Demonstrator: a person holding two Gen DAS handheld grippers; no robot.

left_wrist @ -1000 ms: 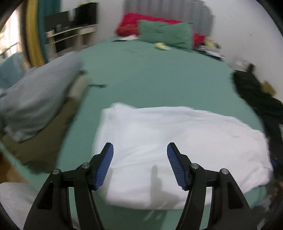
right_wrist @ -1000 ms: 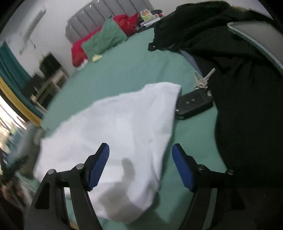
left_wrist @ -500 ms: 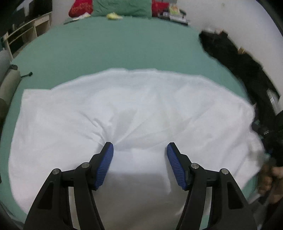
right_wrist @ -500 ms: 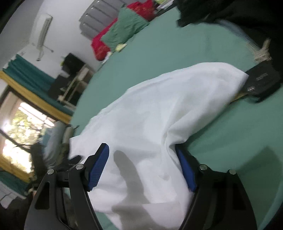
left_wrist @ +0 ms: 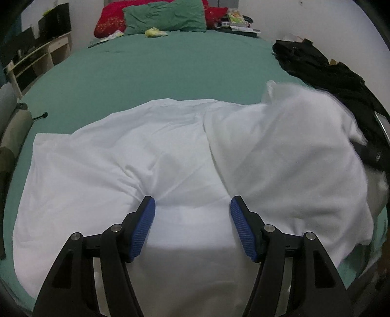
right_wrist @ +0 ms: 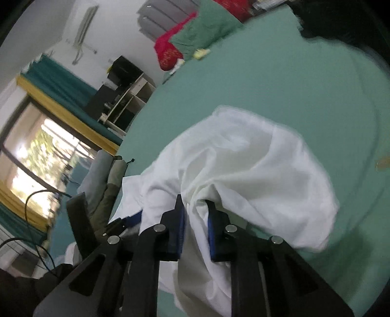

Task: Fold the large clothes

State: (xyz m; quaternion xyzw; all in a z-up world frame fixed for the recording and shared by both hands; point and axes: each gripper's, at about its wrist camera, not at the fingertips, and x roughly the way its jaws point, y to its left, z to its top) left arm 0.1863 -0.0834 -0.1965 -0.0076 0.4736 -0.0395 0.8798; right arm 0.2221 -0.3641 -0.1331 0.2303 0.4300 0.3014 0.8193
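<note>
A large white garment (left_wrist: 136,165) lies spread on the green bed (left_wrist: 170,73). My left gripper (left_wrist: 192,207) is open, its blue pads resting on the cloth near the front edge, with cloth bunched between them. My right gripper (right_wrist: 195,212) is shut on the right end of the white garment (right_wrist: 256,165) and holds it lifted off the bed, folding over toward the left. In the left wrist view that raised part (left_wrist: 287,151) is blurred. The left gripper's arm (right_wrist: 80,219) shows at the lower left of the right wrist view.
A black pile of clothes (left_wrist: 324,70) lies along the bed's right side, with a dark object (left_wrist: 373,156) beside the cloth. Red and green pillows (left_wrist: 165,14) are at the head. Folded grey and olive clothes (right_wrist: 104,180) sit at the left edge. Shelves (left_wrist: 36,58) stand left.
My right gripper has closed on the garment's right end and lifted it up and over toward the left. My left gripper stays open on the cloth, almost unmoved.
</note>
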